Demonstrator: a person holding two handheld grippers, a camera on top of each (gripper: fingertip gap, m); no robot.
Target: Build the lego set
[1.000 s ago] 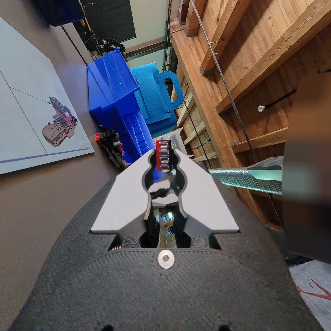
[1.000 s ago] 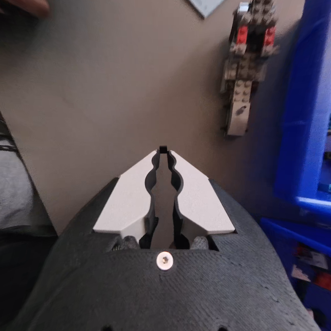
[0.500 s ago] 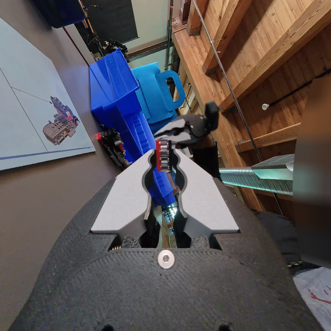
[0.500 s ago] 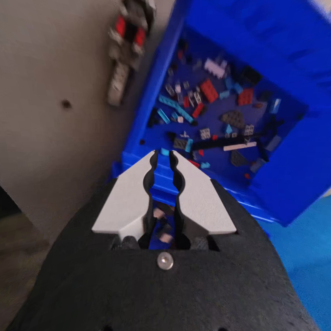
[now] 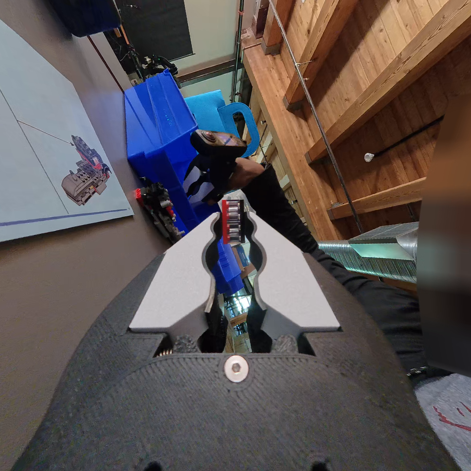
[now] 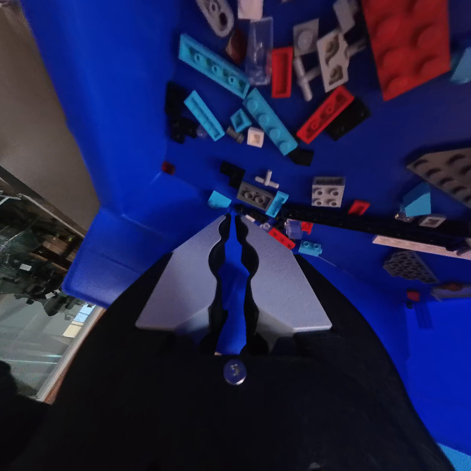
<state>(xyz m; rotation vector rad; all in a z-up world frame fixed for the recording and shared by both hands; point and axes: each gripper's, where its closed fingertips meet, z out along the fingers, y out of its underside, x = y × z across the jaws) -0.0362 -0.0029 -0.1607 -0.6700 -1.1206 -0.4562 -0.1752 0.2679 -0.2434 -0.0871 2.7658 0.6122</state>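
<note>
My left gripper [image 5: 233, 219] is shut on a small red plate with grey pieces on it [image 5: 232, 221], held up off the table. A part-built dark lego model [image 5: 159, 204] lies on the brown table beside a blue bin [image 5: 158, 132]. My right gripper [image 6: 232, 216] is down inside the bin [image 6: 114, 102]; its jaws stand almost together with a thin slit and nothing seen between them. Its tips sit just below small black and grey pieces [image 6: 254, 197]. The right gripper also shows in the left wrist view [image 5: 193, 183], reaching into the bin.
The bin floor holds several loose bricks: teal plates [image 6: 214, 66], a big red plate [image 6: 407, 43], a grey 2x2 [image 6: 327, 191], a long black beam [image 6: 369, 221]. An instruction sheet [image 5: 51, 153] lies left of the model. A black sleeve [image 5: 275, 209] crosses behind my left gripper. The tips of one gripper are about 30 cm away from the tips of the other.
My right gripper has left the table, lost the small black piece it held, swung over the bin and dropped deep into it, jaws narrowing. My left gripper has kept still with its plate.
</note>
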